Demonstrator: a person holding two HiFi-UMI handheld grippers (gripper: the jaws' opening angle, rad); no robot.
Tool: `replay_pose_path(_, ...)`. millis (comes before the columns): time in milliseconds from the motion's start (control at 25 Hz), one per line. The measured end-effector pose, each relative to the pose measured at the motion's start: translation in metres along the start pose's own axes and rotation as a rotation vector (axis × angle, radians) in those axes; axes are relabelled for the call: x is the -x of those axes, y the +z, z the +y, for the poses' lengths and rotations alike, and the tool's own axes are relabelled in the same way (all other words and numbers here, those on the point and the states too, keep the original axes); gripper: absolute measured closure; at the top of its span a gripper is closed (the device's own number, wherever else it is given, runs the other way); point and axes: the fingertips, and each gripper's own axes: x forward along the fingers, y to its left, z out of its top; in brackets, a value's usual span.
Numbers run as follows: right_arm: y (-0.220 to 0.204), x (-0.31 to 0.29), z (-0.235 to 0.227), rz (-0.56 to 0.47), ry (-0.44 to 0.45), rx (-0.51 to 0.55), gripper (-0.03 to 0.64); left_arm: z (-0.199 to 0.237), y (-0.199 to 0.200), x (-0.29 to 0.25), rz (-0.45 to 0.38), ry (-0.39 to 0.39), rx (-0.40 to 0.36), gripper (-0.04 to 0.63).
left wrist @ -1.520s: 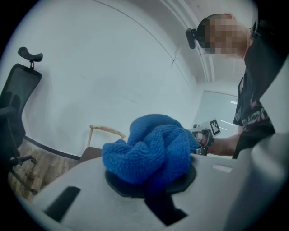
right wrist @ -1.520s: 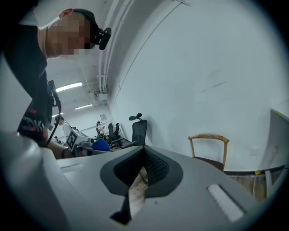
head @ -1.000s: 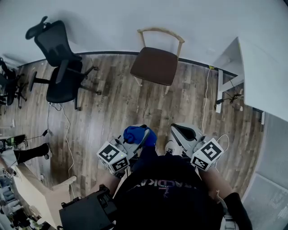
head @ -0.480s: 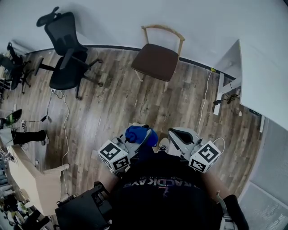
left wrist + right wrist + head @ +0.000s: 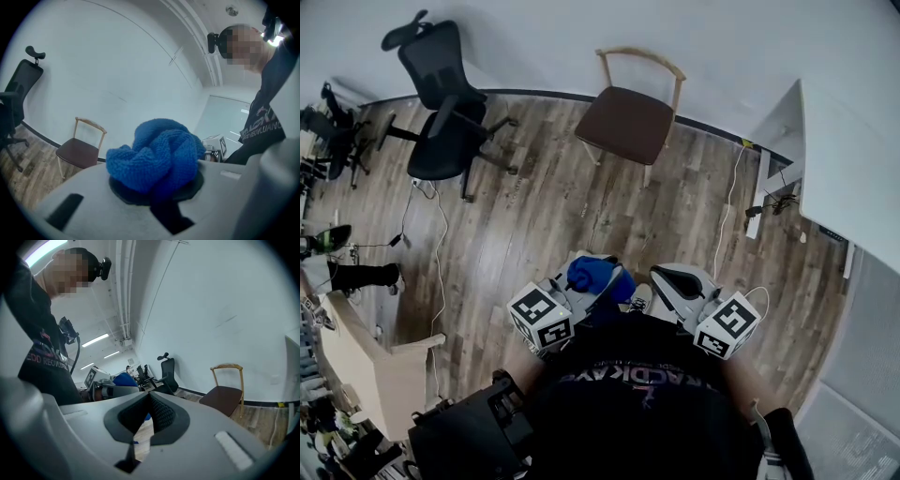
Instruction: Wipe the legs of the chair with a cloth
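Two grippers sit side by side just in front of the person's dark shirt (image 5: 637,403), above the wood floor (image 5: 544,216). The left gripper (image 5: 605,286) has its jaws clamped on a bunched blue knitted cloth (image 5: 591,275), and the cloth bulges out over the jaw tips in the left gripper view. The right gripper (image 5: 673,279) has its jaws together at the tips with nothing between them. Bare floor lies beyond them, with a white cable (image 5: 724,220) trailing across it on the right. The wooden chair (image 5: 626,124) with a brown seat stands upright by the wall (image 5: 722,37), well apart from both grippers, and the cloth touches none of its pale legs (image 5: 648,175). A black office chair (image 5: 441,150) stands farther left near the same wall, apart from the wooden chair.
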Motion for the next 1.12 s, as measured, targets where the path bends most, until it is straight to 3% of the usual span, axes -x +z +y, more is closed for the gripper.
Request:
replay_pose_path(440,0.000,0.013,-0.004,-0.020,-0.011,-0.025,0.609,-0.014,0.000,-0.018,0.044,-0.045,-0.018,0.532)
replay_pose_path(1120,-0.007,0.003,0.012,-0.023,-0.010,-0.011,0.609,-0.011,-0.002,0.004,0.005,-0.024,-0.011,0.532)
